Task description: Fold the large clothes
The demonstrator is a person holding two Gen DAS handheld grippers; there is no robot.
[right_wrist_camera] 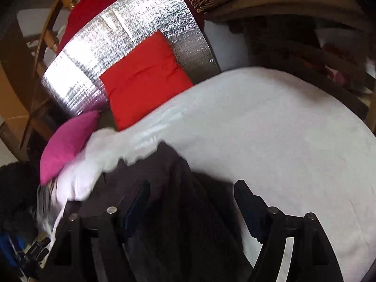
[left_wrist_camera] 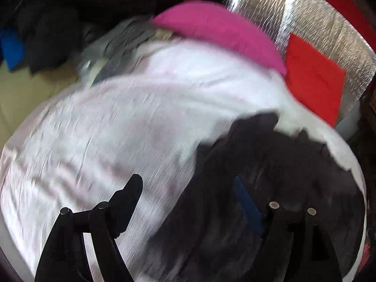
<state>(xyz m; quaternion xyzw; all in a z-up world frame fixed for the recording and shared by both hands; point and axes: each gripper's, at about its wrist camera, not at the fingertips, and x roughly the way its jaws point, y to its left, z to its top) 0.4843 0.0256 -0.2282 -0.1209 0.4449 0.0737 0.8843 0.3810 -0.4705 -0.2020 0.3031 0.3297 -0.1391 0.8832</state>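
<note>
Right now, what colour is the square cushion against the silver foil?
Red cushion, plain, lying against the silver foil. Clearest in the right wrist view.

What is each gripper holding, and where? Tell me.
Nothing is held. The left gripper and the right gripper are both open over the dark garment, which lies loose on the white sheet, with no pad pressing it.

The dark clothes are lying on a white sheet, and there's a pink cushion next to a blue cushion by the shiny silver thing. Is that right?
Nearly. The cushion beside the pink cushion is red, not blue. The right wrist view shows it plainly, lying against the shiny silver sheet. The rest holds: the dark clothes do lie on the white sheet.
</note>
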